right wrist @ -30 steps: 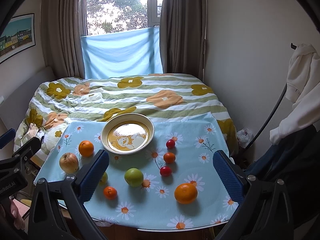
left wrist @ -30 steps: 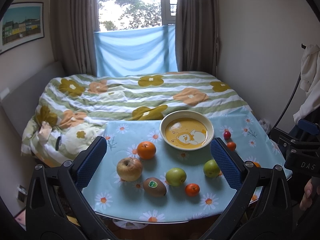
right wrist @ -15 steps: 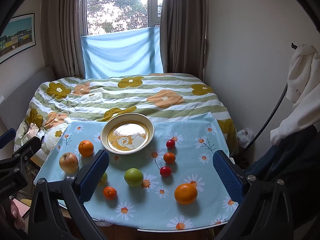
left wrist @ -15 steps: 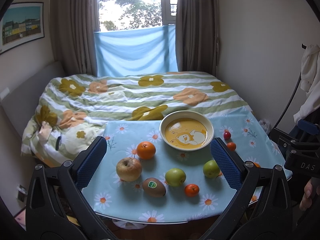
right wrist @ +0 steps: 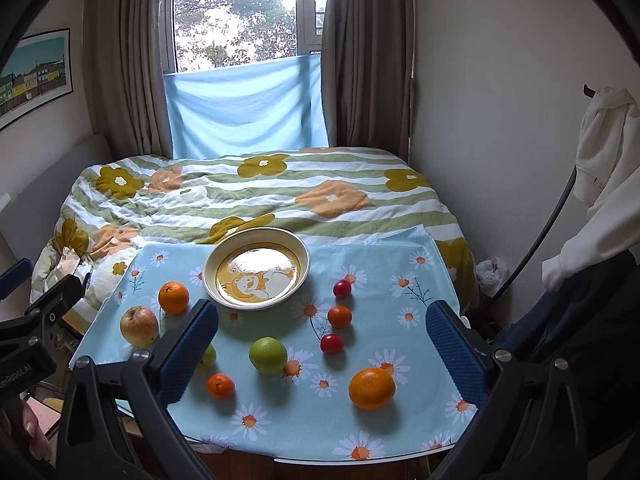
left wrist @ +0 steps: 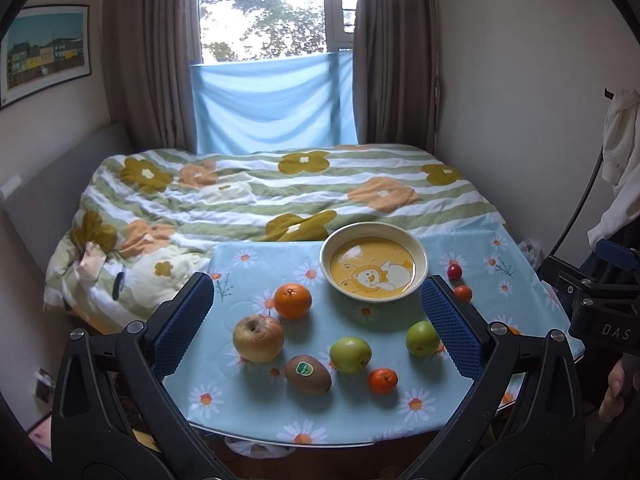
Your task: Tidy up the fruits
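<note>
Judging progress: nothing sorted yet. Cream ceramic bowl with yellow cartoon print (left wrist: 374, 266) seen empty at far centre of daisy-print blue tablecloth (right wrist: 400, 292). Loose fruit scattered near it. Left gripper (left wrist: 316, 320) and right gripper (right wrist: 320, 346) held spread, nothing grasped.

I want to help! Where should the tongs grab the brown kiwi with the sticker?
Across the kiwi's narrow middle, coming down from above. It lies on its side, long axis running left to right, so the short width fits between the open left tongs. The green apple sits close on its right, so avoid that end.
</note>
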`<state>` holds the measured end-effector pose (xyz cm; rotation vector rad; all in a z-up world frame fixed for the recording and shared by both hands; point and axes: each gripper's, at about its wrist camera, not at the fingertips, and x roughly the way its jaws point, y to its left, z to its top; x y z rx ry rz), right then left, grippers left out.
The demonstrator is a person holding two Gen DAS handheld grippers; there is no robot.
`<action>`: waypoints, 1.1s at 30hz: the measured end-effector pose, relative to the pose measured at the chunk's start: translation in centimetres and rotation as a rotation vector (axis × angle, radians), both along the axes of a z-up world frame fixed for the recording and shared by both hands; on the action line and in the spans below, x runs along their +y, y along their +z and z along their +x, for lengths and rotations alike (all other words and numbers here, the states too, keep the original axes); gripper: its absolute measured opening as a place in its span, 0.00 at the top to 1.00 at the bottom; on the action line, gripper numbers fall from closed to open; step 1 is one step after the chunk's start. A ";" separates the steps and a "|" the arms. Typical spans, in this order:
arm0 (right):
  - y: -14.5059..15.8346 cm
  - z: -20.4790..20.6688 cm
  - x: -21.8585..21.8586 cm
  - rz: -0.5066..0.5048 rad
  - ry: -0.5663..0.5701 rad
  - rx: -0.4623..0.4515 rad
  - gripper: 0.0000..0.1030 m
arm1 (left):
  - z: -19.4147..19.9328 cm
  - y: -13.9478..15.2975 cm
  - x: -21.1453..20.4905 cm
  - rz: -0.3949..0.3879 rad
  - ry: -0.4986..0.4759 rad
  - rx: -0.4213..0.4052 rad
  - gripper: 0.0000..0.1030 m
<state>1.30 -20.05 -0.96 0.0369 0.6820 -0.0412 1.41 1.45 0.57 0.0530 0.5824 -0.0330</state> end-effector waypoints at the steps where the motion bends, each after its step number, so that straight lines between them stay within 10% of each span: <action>1: 0.0 0.1 0.1 0.000 0.001 0.000 0.00 | 0.0 0.0 0.0 0.000 0.000 0.000 0.00; 22: 0.0 0.2 1.0 0.006 0.048 0.018 0.00 | -0.7 -0.6 0.0 -0.022 0.056 0.016 0.00; 33: -5.4 0.7 0.8 0.085 0.177 0.101 0.00 | -0.4 -4.8 2.7 0.021 0.138 0.101 0.00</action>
